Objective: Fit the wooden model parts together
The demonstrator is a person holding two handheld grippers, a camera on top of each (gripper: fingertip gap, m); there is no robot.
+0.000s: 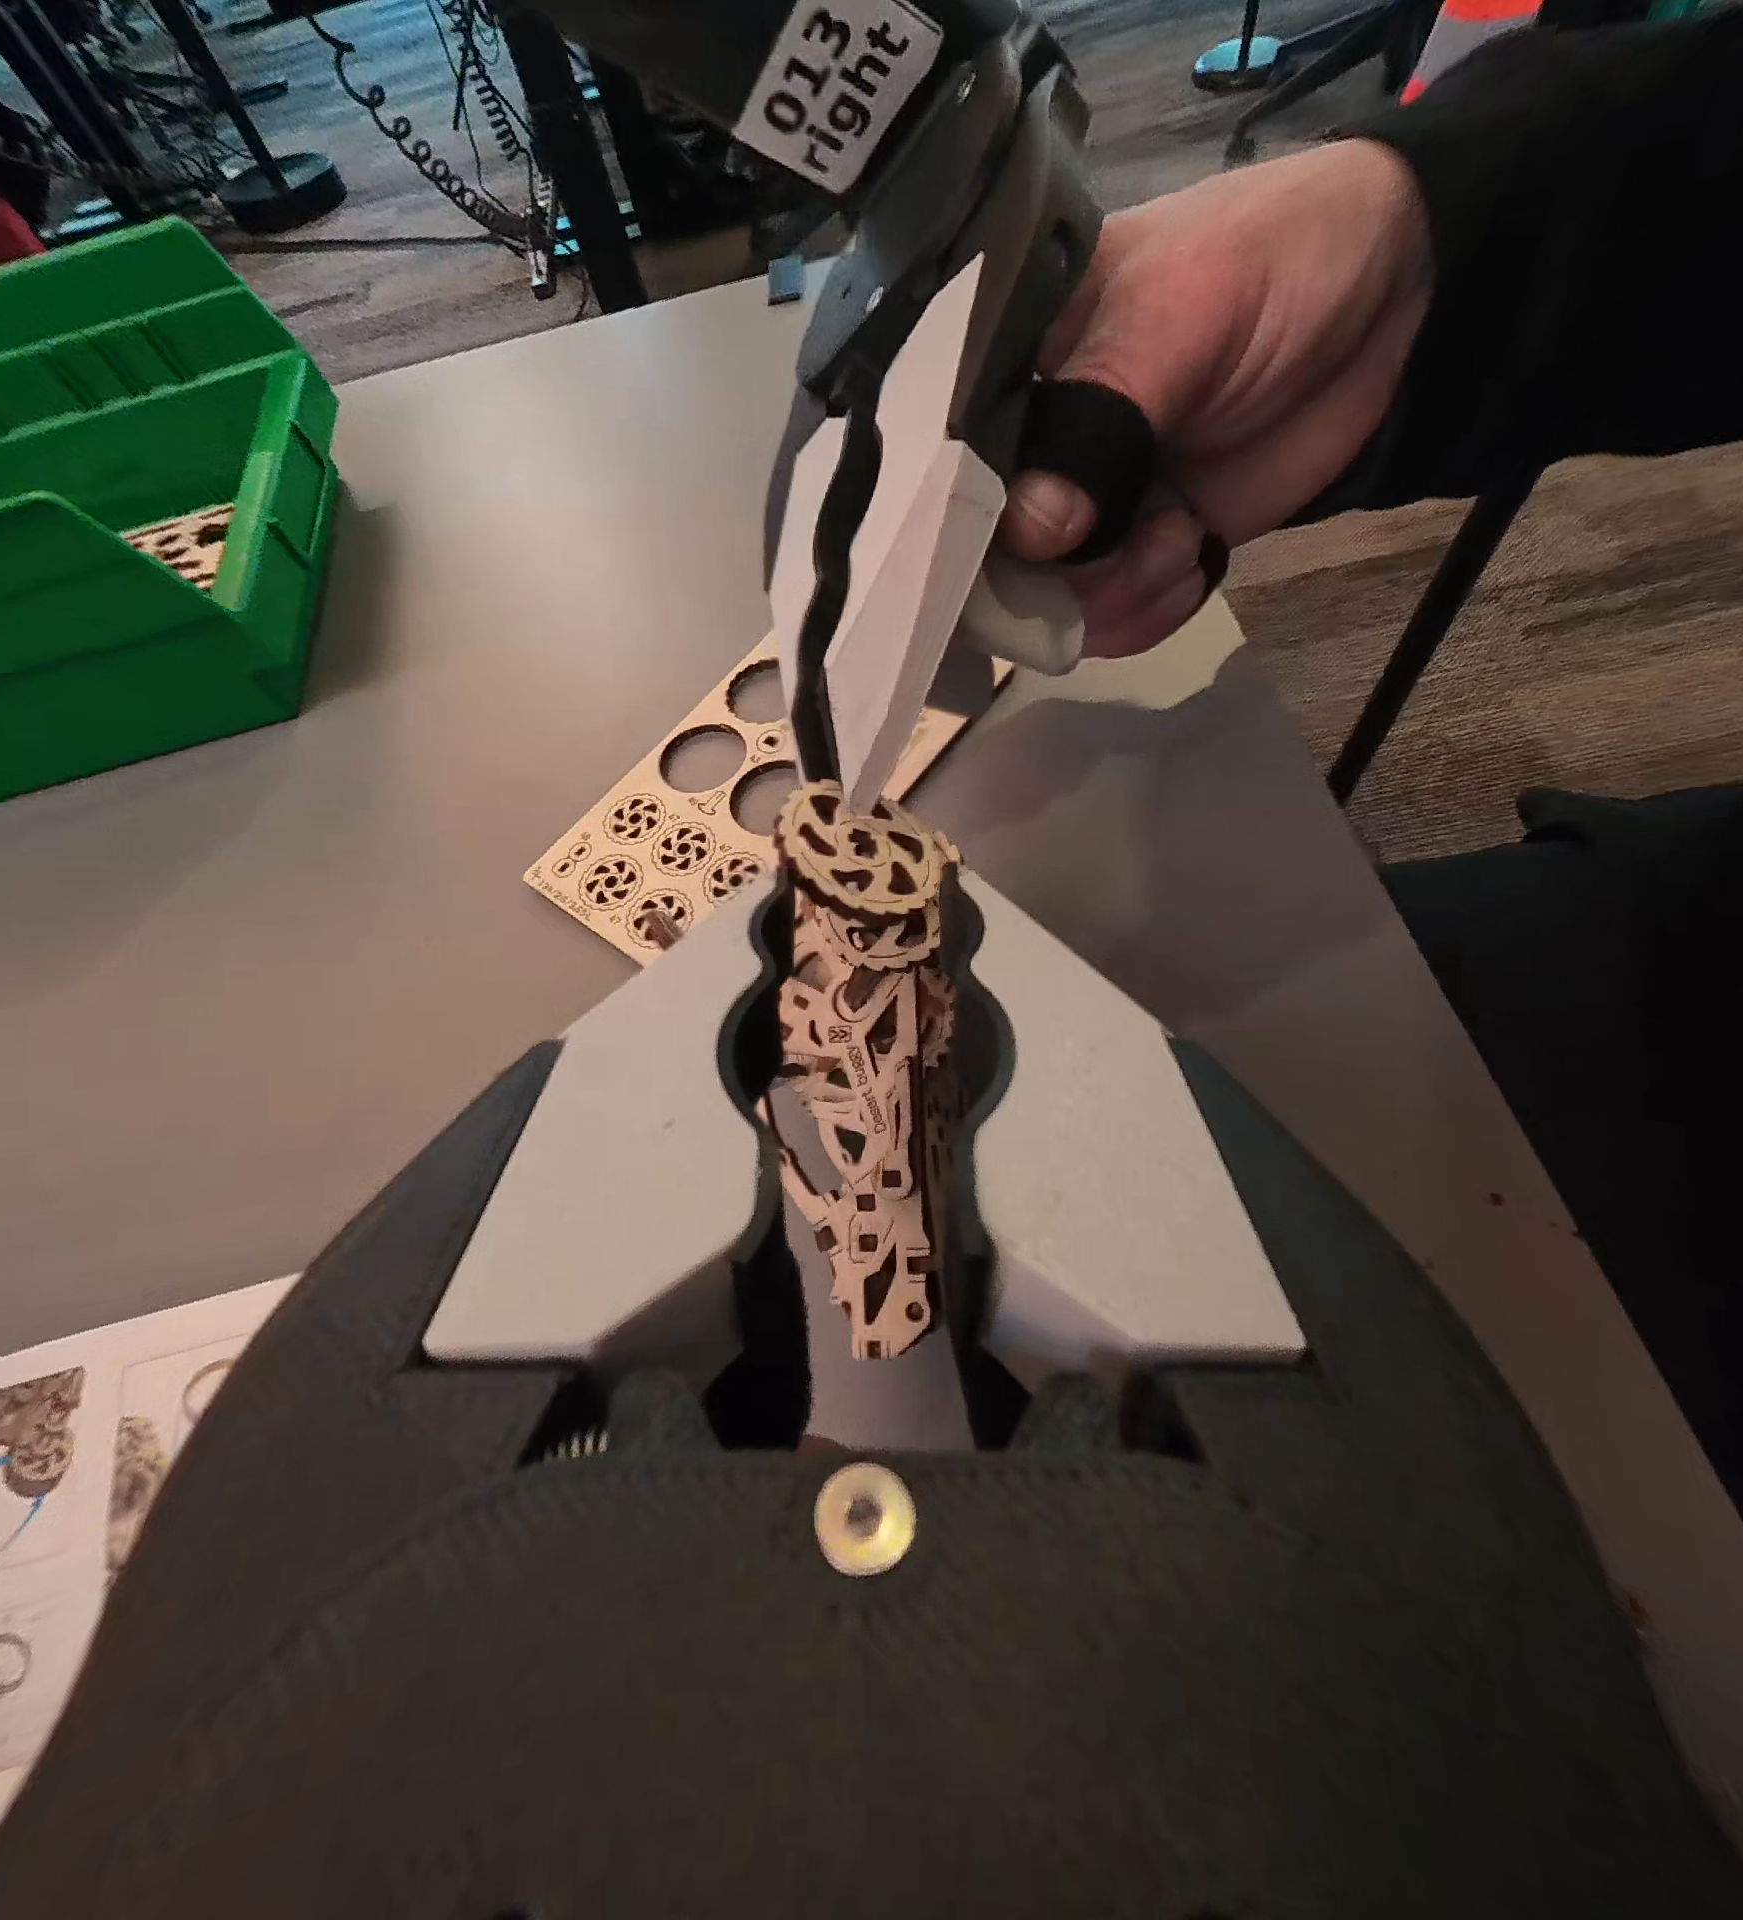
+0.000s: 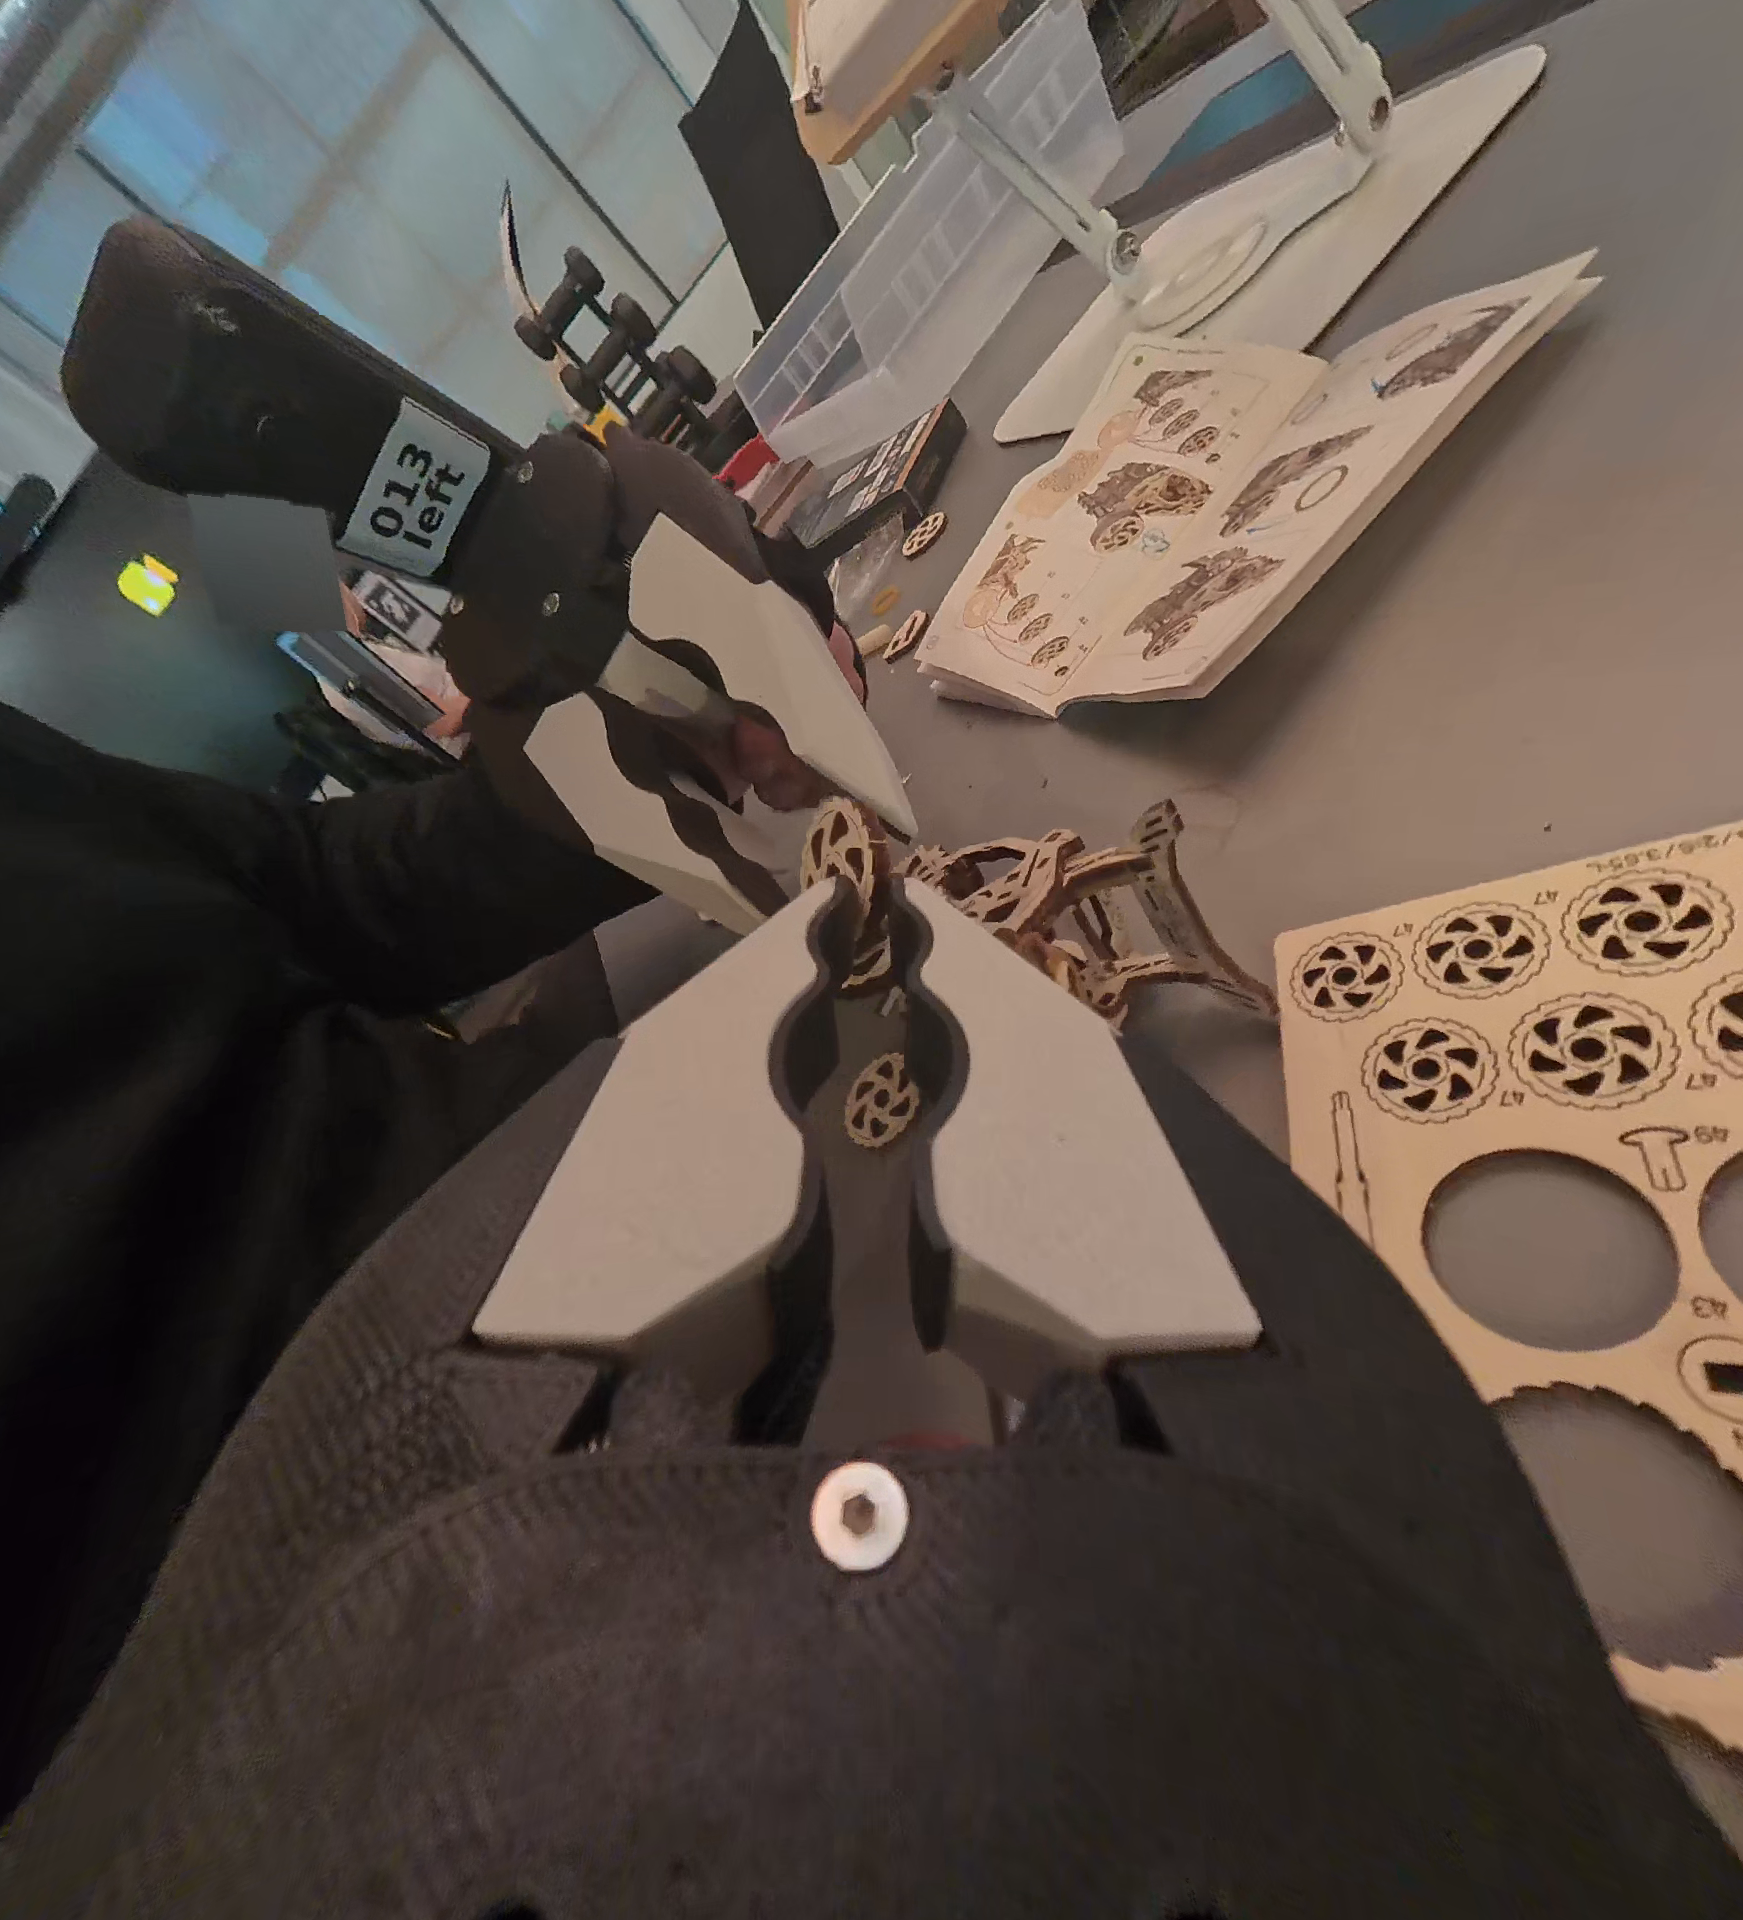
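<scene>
My left gripper (image 1: 862,899) is shut on the partly built wooden model (image 1: 867,1143) and holds it upright above the grey table (image 1: 223,987). A toothed wooden wheel (image 1: 862,857) sits at the model's far end. My right gripper (image 1: 841,792), held by a hand (image 1: 1251,353), comes down from above with its tips on that wheel. In the right wrist view my right gripper (image 2: 859,894) is closed on the wheel (image 2: 839,857), which shows edge-on. The left gripper (image 2: 836,873) reaches in from the upper left, and the model's frame (image 2: 1064,914) spreads to the right. A smaller wheel (image 2: 882,1101) shows through the finger gap.
A wooden part sheet (image 1: 638,831) with round cut-outs lies under the work and at the right (image 2: 1573,1091). An open instruction booklet (image 2: 1210,520) lies beyond it. A green bin (image 1: 98,499) stands at the left. A white stand base (image 2: 1314,229) and a clear organiser (image 2: 898,312) stand at the back. Left and right tips are no more than a few centimetres apart.
</scene>
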